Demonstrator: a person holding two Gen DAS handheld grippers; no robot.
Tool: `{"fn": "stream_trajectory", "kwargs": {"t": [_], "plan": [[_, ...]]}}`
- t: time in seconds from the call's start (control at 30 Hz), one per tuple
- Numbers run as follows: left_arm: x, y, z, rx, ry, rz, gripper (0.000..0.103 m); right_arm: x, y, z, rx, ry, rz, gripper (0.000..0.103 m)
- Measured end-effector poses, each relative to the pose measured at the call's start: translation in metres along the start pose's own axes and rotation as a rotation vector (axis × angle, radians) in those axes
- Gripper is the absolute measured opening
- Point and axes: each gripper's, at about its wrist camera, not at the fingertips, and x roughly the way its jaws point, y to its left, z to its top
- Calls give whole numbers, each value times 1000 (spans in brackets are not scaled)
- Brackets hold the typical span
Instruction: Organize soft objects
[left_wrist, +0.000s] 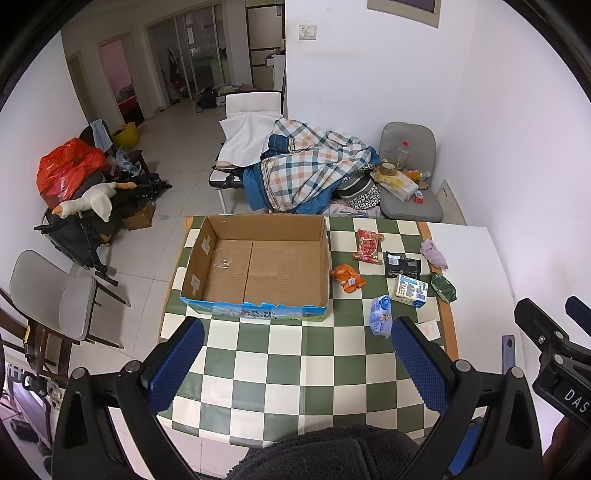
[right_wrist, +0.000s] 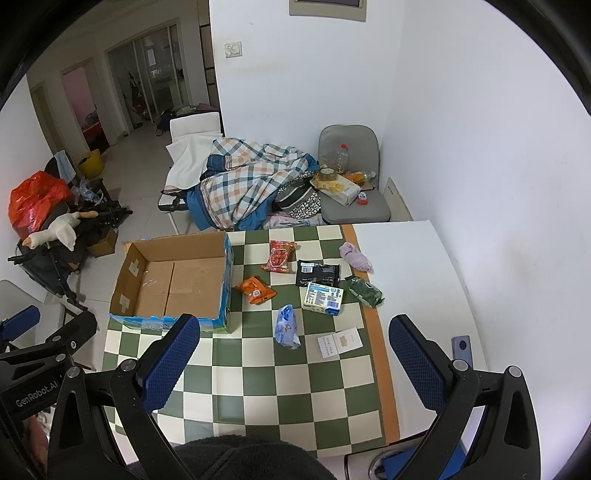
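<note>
Left wrist view: left gripper (left_wrist: 297, 363) above the near worktop (left_wrist: 288, 354), blue-padded fingers (left_wrist: 177, 363) spread wide, nothing between them. Cardboard box (left_wrist: 258, 266) open, standing at the far left of the checked cloth. To its right, loose on the cloth — orange packet (left_wrist: 348, 277) just beside the box wall, red packet (left_wrist: 368, 246), black packet (left_wrist: 402, 264), white-and-blue packet (left_wrist: 411, 290), green packet (left_wrist: 443, 288), pale purple cloth (left_wrist: 434, 253), light blue packet (left_wrist: 380, 316) nearest the gripper.

Right wrist view: right gripper (right_wrist: 295, 363) over the near cloth, fingers (right_wrist: 417, 362) likewise wide apart and holding nothing. Same packets lie between box (right_wrist: 173, 277) and bare white worktop (right_wrist: 413, 280); a paper leaflet (right_wrist: 339, 342) lies near the light blue packet (right_wrist: 287, 327) — a phone (right_wrist: 461, 349) at the right edge
</note>
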Motion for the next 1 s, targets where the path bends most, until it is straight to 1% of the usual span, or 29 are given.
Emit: {"fn": "stream_trajectory", "kwargs": {"t": [1.0], "plan": [[-2,-1,-1,5,-3,-2,103,-3,2,-2,2,-5,1,103]]}}
